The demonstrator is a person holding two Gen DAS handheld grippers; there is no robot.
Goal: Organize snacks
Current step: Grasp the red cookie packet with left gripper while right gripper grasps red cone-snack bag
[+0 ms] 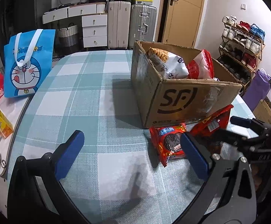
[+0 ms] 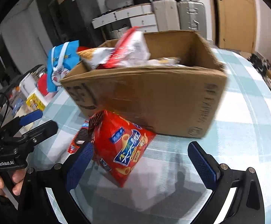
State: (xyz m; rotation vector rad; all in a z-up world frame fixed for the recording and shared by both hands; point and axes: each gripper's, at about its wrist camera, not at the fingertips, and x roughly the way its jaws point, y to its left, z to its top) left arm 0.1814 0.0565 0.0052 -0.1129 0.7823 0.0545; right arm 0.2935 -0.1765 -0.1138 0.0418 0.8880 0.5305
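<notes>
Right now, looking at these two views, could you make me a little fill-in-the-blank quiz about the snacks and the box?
1. The cardboard box on the checked tablecloth bears the letters ____.
2. The blue tote bag stands to the ____ of the box in the left wrist view.
3. The cookie packet lies ____ the box, on the cloth.
4. Both grippers, left and right, have their fingers ____.

Missing words: SF; left; outside; open

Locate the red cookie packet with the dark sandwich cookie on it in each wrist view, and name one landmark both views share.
Left wrist: the cookie packet lies flat on the tablecloth, lower right of centre, before the box.
Right wrist: cookie packet at lower left, mostly hidden behind the red snack bag.
Shared landmark: the cardboard box.
</notes>
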